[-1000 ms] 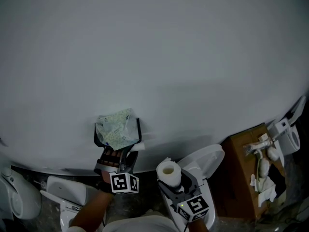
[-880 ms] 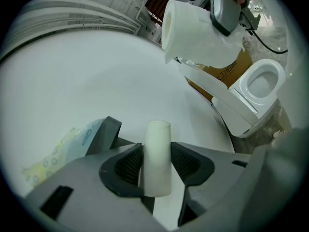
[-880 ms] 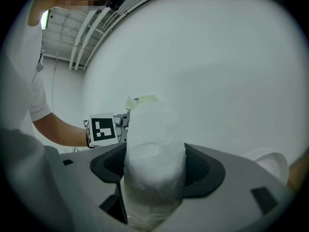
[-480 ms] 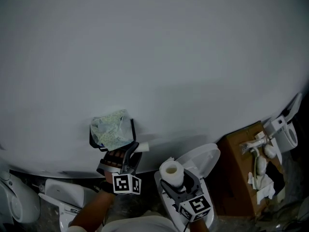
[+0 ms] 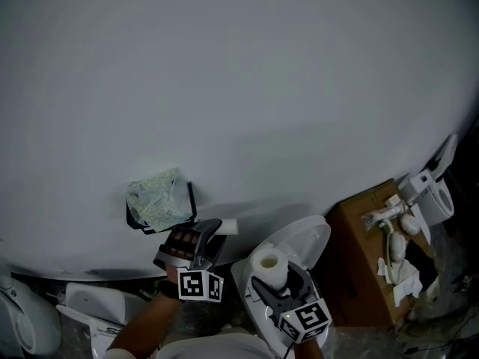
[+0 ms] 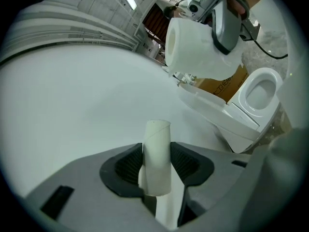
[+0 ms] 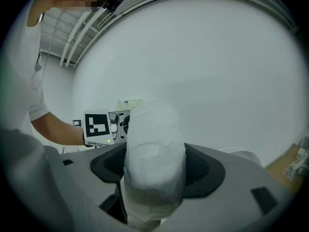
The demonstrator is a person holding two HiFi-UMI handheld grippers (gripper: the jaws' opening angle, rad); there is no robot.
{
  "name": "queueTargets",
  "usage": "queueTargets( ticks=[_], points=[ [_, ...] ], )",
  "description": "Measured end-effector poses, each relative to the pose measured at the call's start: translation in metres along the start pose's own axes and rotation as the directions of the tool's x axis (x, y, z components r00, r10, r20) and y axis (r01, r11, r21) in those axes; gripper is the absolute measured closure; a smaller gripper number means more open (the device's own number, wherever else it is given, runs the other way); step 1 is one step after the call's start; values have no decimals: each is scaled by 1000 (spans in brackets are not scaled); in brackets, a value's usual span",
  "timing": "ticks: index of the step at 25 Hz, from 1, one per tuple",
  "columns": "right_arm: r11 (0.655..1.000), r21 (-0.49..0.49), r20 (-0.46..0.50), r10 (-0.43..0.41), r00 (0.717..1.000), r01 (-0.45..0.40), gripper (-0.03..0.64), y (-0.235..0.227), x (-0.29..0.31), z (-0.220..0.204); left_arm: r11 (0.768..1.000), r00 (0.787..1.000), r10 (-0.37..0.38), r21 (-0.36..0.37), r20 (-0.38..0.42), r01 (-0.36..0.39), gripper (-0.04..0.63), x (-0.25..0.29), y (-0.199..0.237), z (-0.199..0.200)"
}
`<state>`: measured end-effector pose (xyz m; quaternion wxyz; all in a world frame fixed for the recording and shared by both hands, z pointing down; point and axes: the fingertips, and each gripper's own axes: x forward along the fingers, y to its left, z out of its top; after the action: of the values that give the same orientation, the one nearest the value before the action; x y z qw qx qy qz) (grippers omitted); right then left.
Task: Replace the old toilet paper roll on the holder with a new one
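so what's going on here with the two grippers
A person is swapping toilet rolls with a gripper in each hand. The left gripper is shut on an empty cardboard tube, apparently the old roll's core, held just off the black holder on the wall. The right gripper is shut on a full new roll, standing upright. The new roll is not on the holder yet.
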<state>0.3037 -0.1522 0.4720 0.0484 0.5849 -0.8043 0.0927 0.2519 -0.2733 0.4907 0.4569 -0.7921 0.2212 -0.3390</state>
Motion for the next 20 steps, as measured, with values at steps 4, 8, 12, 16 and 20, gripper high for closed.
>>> queueTargets(
  ticks=[4, 8, 12, 16, 20],
  points=[
    [1000, 0, -1, -28, 1000, 28, 293, -5, -9, -1, 1000, 999, 5, -12, 41, -4, 405, -8, 0, 16],
    [999, -5, 5, -34, 999, 34, 293, -5, -12, 1, 999, 998, 10, -33, 69, -7, 405, -19, 0, 24],
    [1000, -12, 2, -27, 1000, 27, 294, 2, -10, 1, 996, 997, 20, -90, 78, -13, 405, -38, -5, 21],
    [1000, -20, -10, -6, 1000, 6, 293, 13, -4, 0, 989, 998, 41, -144, 56, -33, 405, -61, -7, 6],
    [999, -42, -23, 29, 999, -30, 293, 28, 8, 0, 977, 997, 71, -200, 6, -68, 405, -88, -8, -20]
  ],
)
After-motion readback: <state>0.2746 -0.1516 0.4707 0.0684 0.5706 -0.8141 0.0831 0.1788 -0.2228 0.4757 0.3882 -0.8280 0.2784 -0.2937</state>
